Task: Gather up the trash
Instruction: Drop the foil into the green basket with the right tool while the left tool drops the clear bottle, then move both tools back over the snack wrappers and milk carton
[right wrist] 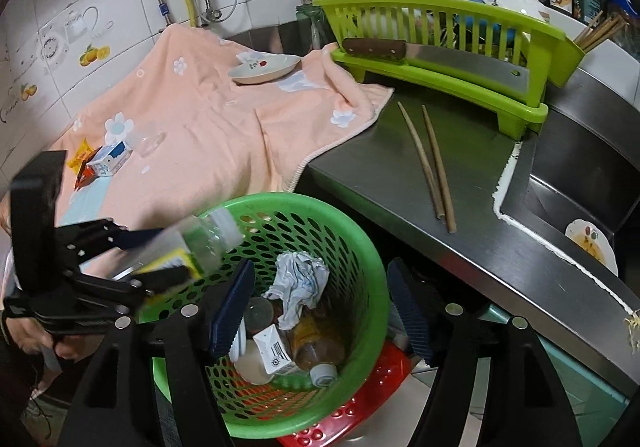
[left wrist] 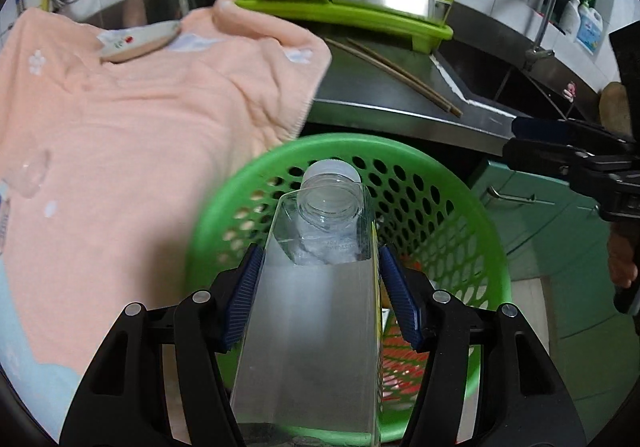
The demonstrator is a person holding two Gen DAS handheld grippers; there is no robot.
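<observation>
The left gripper is squeezing a clear plastic bottle between its two blue pads, one pad on each side of the bottle. The bottle has a white cap and it points out over the green basket, which is full of round holes. In the right wrist view the same bottle hangs tilted just above the basket's rim, held in the left gripper, with a hand gripping the handle at the far left. The right gripper is loose and has nothing in it; its blue fingers stand apart over the basket. Inside the basket lie a crumpled paper, a small carton and a brownish bottle. A red basket sits under the green one. On the counter a peach towel is spread out, with a small dish on it. Near the towel's left edge lie a little milk box and an orange wrapper. Two chopsticks lie on the bare steel counter, beside a lime green dish rack that holds a cleaver
</observation>
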